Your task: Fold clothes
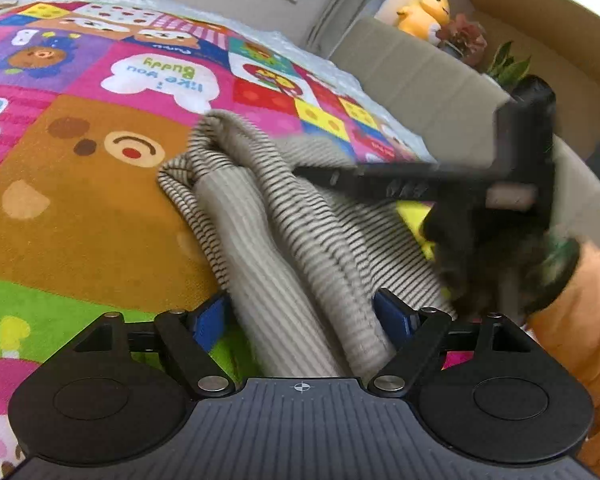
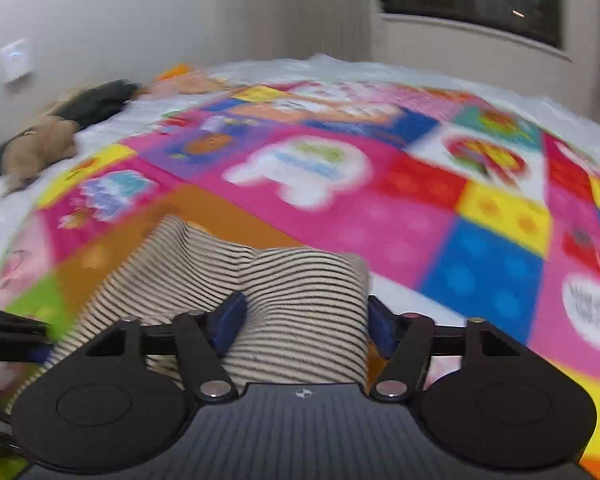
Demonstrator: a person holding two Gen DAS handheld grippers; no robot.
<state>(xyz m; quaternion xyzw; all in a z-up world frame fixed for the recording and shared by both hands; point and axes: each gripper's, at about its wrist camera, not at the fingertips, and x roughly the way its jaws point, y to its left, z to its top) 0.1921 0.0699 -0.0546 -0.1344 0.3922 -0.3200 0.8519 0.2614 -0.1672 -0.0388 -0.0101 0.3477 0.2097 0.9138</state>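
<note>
A beige garment with thin dark stripes (image 1: 284, 232) lies bunched on a colourful cartoon-patterned mat (image 1: 100, 200). My left gripper (image 1: 304, 320) has its blue-padded fingers (image 1: 210, 320) spread wide, with a thick fold of the garment running between them. The right gripper's black frame (image 1: 500, 184) crosses the left wrist view at the right, blurred. In the right wrist view the striped garment (image 2: 292, 300) fills the gap of my right gripper (image 2: 304, 320), whose fingers (image 2: 230, 320) stand wide apart on either side of it.
The mat (image 2: 380, 200) covers a white bed. A brown plush toy (image 2: 40, 148) and dark clothing lie at its far left. A yellow plush toy (image 1: 424, 12), plants and a cardboard box stand beyond the bed. An orange-sleeved arm (image 1: 580, 320) is at the right.
</note>
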